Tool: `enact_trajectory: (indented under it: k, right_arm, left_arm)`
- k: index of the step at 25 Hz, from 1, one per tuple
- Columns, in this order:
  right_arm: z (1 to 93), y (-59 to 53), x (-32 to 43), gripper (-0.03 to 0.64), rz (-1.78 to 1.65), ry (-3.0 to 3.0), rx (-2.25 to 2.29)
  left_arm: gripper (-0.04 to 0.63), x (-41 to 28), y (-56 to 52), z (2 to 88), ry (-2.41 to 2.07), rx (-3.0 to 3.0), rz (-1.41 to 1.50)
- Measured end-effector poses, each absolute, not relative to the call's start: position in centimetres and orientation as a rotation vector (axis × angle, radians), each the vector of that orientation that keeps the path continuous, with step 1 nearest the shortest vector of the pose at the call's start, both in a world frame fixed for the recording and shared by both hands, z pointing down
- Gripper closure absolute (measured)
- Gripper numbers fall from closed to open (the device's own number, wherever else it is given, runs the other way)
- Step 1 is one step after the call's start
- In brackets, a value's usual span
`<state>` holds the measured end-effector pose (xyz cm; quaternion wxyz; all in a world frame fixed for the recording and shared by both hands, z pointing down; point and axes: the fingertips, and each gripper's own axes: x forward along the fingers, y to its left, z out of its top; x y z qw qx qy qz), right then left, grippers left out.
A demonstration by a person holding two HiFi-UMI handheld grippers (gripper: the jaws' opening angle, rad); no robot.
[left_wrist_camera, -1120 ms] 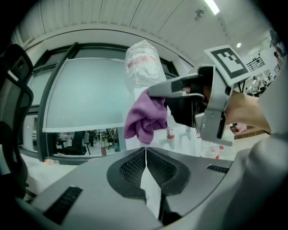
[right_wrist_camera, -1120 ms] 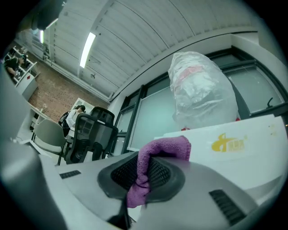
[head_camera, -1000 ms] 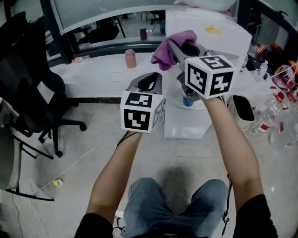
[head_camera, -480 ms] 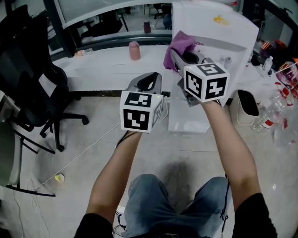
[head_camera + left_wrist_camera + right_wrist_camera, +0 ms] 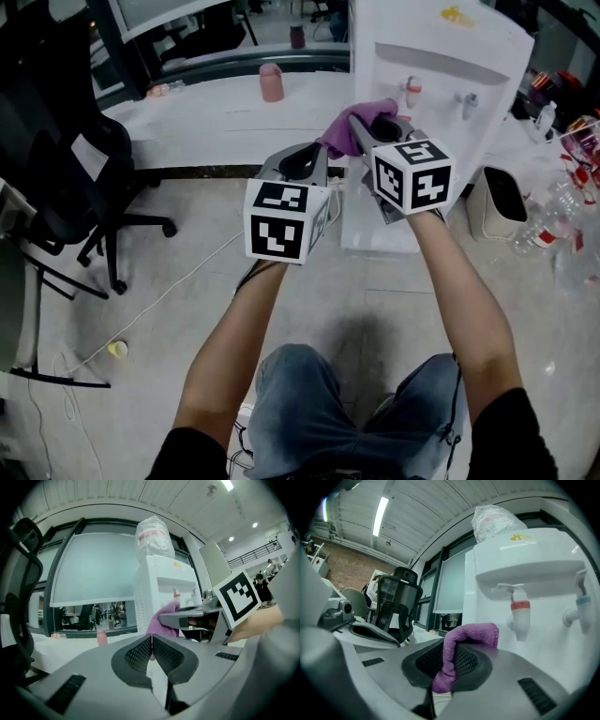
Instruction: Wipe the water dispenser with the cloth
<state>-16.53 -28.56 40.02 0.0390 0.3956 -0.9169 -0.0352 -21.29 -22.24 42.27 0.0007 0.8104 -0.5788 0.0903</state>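
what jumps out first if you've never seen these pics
The fuzzy purple cloth stands out first, pinched in the right gripper and held up in front of the tall white plastic water dispenser, near its red tap and blue tap. Next is the left gripper, shut on nothing, just left of the right one in the head view.

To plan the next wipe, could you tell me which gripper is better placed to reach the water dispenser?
Probably the right gripper: its jaws are shut on the purple cloth and it points at the water dispenser's front. The left gripper is shut on nothing.
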Motion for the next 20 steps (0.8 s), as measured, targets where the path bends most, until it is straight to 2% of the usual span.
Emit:
enact_trajectory:
  k: [20]
  right_arm:
    - [54.5, -27.9, -16.9, 0.577, 0.081, -2.682, 1.099]
  left_arm:
    - [0.566, -20.1, -22.1, 49.2, -1.753, 2.483, 0.349]
